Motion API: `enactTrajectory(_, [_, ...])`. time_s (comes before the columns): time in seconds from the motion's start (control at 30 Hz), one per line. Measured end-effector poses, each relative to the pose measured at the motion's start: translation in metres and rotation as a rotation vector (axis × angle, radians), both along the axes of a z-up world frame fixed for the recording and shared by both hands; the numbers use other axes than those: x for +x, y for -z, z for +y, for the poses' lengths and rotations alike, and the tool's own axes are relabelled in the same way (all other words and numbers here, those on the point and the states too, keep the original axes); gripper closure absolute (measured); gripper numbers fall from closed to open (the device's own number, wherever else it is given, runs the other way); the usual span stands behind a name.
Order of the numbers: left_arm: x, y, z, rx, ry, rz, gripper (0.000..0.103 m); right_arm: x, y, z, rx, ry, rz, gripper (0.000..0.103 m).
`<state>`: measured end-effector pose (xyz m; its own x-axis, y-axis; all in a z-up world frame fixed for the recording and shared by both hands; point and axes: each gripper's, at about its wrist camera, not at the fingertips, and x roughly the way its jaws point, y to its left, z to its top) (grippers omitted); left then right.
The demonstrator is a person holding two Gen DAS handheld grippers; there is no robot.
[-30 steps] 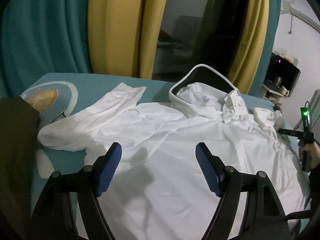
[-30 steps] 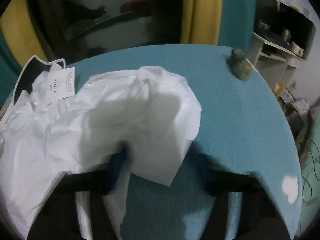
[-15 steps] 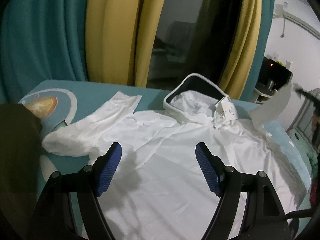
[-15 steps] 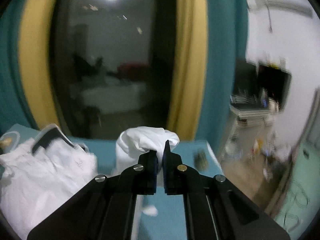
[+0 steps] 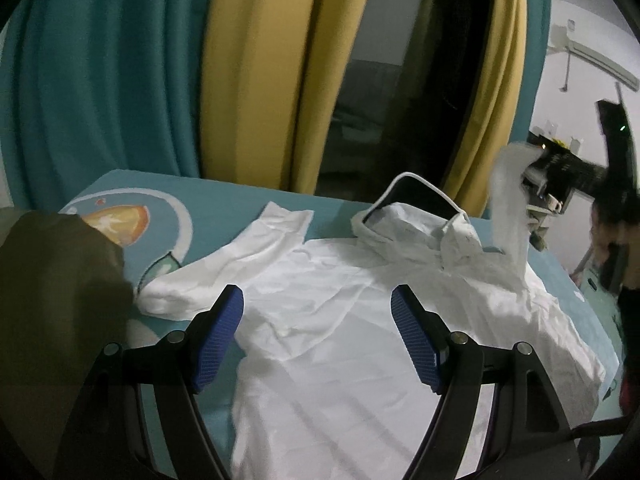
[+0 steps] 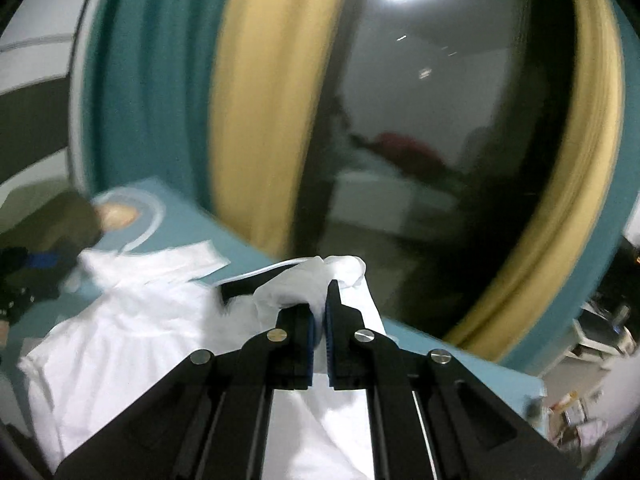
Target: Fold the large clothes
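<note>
A white hooded garment [image 5: 340,320] lies spread flat on the teal bed [image 5: 240,208], hood with dark lining [image 5: 416,200] at the far side, one sleeve [image 5: 240,264] stretched out to the left. My left gripper [image 5: 318,340] is open and empty, hovering above the garment's middle. My right gripper [image 6: 319,312] is shut on the other sleeve [image 6: 316,276] and holds it lifted in the air; the raised sleeve [image 5: 510,216] also shows at the right of the left wrist view. The garment's body [image 6: 120,332] lies below the right gripper.
A dark olive cloth [image 5: 52,300] lies at the bed's left edge by an orange print [image 5: 120,220]. Teal and yellow curtains [image 5: 256,72] and a dark window [image 6: 440,120] stand behind the bed. A shelf with clutter [image 5: 556,196] is at the right.
My right gripper closed on the right sleeve and lifted it up off the bed, swinging leftward toward the garment's middle. My left gripper stayed open, rising slightly.
</note>
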<state>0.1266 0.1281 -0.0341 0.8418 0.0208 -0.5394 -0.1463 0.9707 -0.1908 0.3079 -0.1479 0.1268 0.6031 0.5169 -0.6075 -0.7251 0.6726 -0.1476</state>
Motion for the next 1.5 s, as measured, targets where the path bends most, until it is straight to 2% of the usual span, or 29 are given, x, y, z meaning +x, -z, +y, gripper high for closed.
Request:
enactTrajectory(0.1, [0.001,0.002,0.008,-0.001,-0.002,0.012,0.024,-0.004,0.03,0.044,-0.035,-0.066,0.071,0.098])
enactTrajectory(0.2, [0.002,0.003,0.013,0.008,0.001,0.021,0.024,-0.005,0.067,0.087,-0.077,-0.151,0.208,0.093])
enactTrajectory(0.23, [0.002,0.002,0.013,0.013,0.0,0.025,0.024,-0.009,0.08,0.096,-0.091,-0.177,0.263,0.076])
enactTrajectory(0.27, [0.004,0.003,0.014,0.018,0.0,0.031,0.024,-0.009,0.092,0.105,-0.101,-0.201,0.327,0.042])
enactTrajectory(0.3, [0.005,0.004,0.016,0.024,0.005,0.036,0.024,-0.015,0.097,0.107,-0.095,-0.221,0.352,0.029])
enactTrajectory(0.33, [0.006,0.004,0.016,0.027,0.006,0.037,0.024,-0.019,0.1,0.108,-0.093,-0.24,0.366,0.024])
enactTrajectory(0.47, [0.008,0.006,0.02,0.038,0.004,0.05,0.024,-0.038,0.097,0.091,-0.094,-0.248,0.323,0.024])
enactTrajectory(0.57, [0.012,0.009,0.021,0.045,0.013,0.061,0.023,-0.032,0.084,0.065,-0.056,-0.168,0.282,0.024])
enactTrajectory(0.67, [0.023,0.012,0.015,0.058,0.051,0.082,0.024,-0.016,0.081,0.025,-0.054,-0.04,0.284,0.024])
enactTrajectory(0.8, [0.046,0.016,-0.004,0.09,0.159,0.124,0.023,0.003,0.107,-0.03,-0.079,0.128,0.348,0.024])
enactTrajectory(0.97, [0.085,0.034,-0.025,0.154,0.266,0.227,0.023,0.008,0.127,-0.081,-0.085,0.243,0.389,0.024])
enactTrajectory(1.1, [0.114,0.059,-0.024,0.204,0.26,0.319,0.024,0.013,0.148,-0.106,-0.117,0.291,0.451,0.024])
enactTrajectory(1.2, [0.124,0.071,-0.011,0.193,0.236,0.375,0.024,0.013,0.163,-0.123,-0.143,0.319,0.493,0.024])
enactTrajectory(1.37, [0.129,0.041,0.017,0.232,0.175,0.301,0.024,0.007,0.163,-0.143,-0.117,0.341,0.483,0.024])
enactTrajectory(1.5, [0.156,0.029,0.044,0.23,0.144,0.286,0.024,0.006,0.154,-0.152,-0.078,0.375,0.463,0.024])
